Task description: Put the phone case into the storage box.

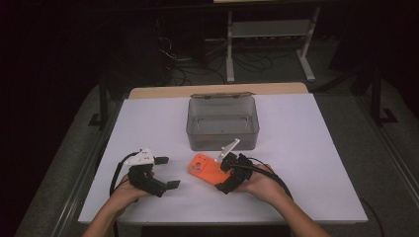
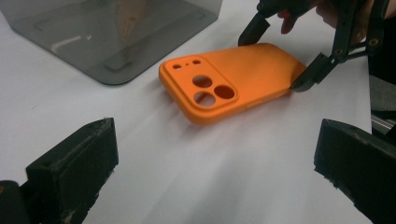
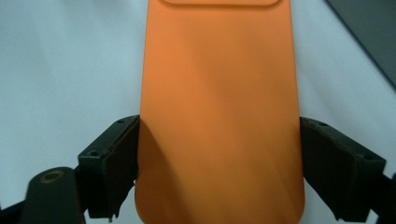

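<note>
- Dark room all around, with a white bench (image 1: 306,163) in the middle and a grey frame with wires behind it.
- On the bench sits a grey see-through box (image 1: 222,123), near the far edge and about in the middle.
- An orange phone case (image 1: 206,169) lies flat on the bench, just in front of the box but not touching it. Its back faces up, and the camera holes point toward the box and the left.
- The right gripper (image 1: 228,178) is at the near end of the case. Its jaws stand one on each long side of the case, right up against the edges, so they grip the case across its width.
- In the left gripper view the same case (image 2: 233,79) shows with the right gripper's black jaw tips at its far end.
- The left gripper (image 1: 167,172) is held low over the bench to the left of the case, apart from it. Its jaws are wide open with nothing between them.
- Lots of bare white bench lies to the left, to the right and in front of the hands.
- The box is the only thing close to the case.
</note>
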